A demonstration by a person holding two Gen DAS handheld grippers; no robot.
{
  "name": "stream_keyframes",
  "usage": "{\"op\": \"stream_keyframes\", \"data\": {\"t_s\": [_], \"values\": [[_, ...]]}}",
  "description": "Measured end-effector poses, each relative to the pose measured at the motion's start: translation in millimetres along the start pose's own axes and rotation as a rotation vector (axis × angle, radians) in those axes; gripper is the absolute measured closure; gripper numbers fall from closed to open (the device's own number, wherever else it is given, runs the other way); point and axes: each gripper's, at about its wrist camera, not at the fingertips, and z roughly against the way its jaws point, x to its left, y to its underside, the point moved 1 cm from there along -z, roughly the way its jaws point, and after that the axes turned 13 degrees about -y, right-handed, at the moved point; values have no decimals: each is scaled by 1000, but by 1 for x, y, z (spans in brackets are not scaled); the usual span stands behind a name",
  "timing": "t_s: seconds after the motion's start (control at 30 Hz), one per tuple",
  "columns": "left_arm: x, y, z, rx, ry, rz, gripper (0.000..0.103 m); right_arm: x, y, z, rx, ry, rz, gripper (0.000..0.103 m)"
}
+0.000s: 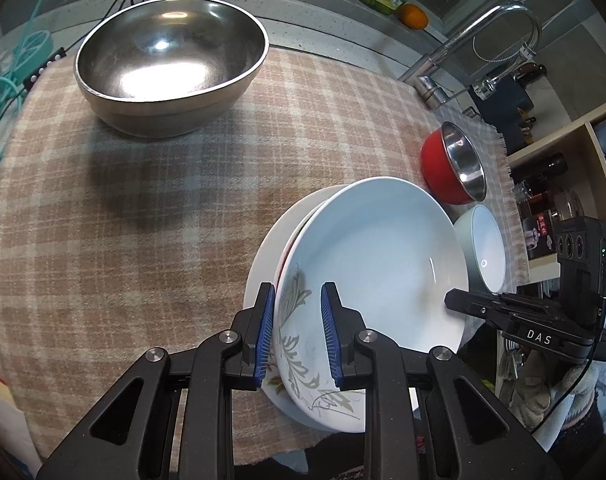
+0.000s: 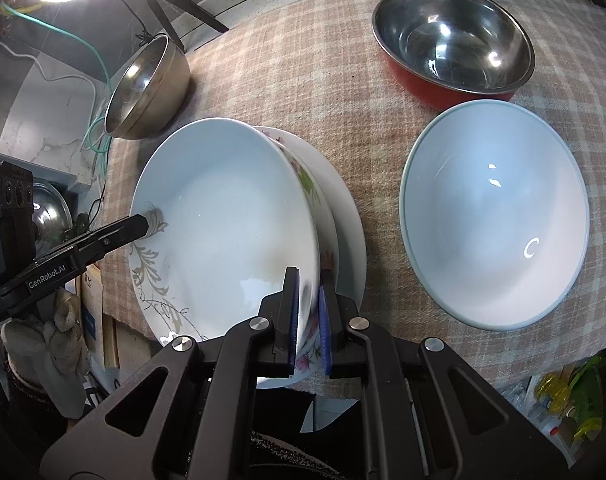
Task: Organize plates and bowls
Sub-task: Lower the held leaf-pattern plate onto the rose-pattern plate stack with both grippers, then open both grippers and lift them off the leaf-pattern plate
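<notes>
While both grippers, left [image 1: 295, 332] and right [image 2: 307, 320], pinch the leaf-patterned plate's [image 1: 367, 264] opposite rims at lower centre, stacking is underway; next, lower it squarely onto the plates beneath [image 2: 349, 220].

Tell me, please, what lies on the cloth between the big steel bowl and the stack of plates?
Nothing: in the left wrist view only bare checked cloth lies between the big steel bowl and the stack of plates.

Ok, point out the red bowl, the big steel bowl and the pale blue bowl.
red bowl [image 2: 419, 82]: right wrist view, red outer wall.
big steel bowl [image 1: 171, 60]: left wrist view, inner bottom.
pale blue bowl [image 2: 495, 212]: right wrist view, inside.
</notes>
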Motion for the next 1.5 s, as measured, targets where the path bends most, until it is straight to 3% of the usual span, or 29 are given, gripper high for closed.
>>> {"op": "stream_keyframes", "data": {"t_s": [0.27, 0.47, 0.57, 0.7, 0.87, 0.93, 0.97, 1.0, 1.07, 1.13, 1.23, 1.33, 1.37, 1.5], "values": [[-1, -1, -4, 7, -8, -6, 82, 9, -1, -1, -4, 60, 65, 92], [-2, -2, -5, 9, -15, -16, 82, 22, 2, -3, -6, 153, 157, 91], [-2, -4, -5, 4, -10, -20, 82, 26, 3, -5, -11, 201, 191, 84], [-7, -5, -4, -9, -24, -44, 82, 27, 5, -7, -12, 206, 206, 76], [-4, -5, -4, -4, -6, -31, 82, 25, 4, -4, -22, 193, 197, 76], [-4, -5, -4, -5, -5, -33, 82, 27, 3, -2, -37, 206, 207, 60], [-3, -4, -3, -2, -1, -29, 82, 28, 3, 0, -51, 213, 209, 44], [-2, -5, -3, 1, 6, -23, 82, 29, 2, 3, -67, 209, 209, 36], [-2, -4, -2, 3, 14, -22, 73, 31, 1, 6, -82, 195, 206, 35], [-1, -3, -1, 3, 17, -19, 55, 32, -1, 10, -94, 181, 204, 31], [-4, 0, 3, -10, -1, -41, 39, 35, -2, 16, -122, 144, 197, 23], [-3, 4, 7, -39, -40, -52, 39, 42, -2, 20, -141, 117, 205, 20], [-1, 4, 7, -39, -37, -42, 39, 44, -3, 21, -146, 108, 208, 16], [11, 4, 10, -44, -25, 9, 39, 55, -7, 26, -166, 72, 219, 15]]}}
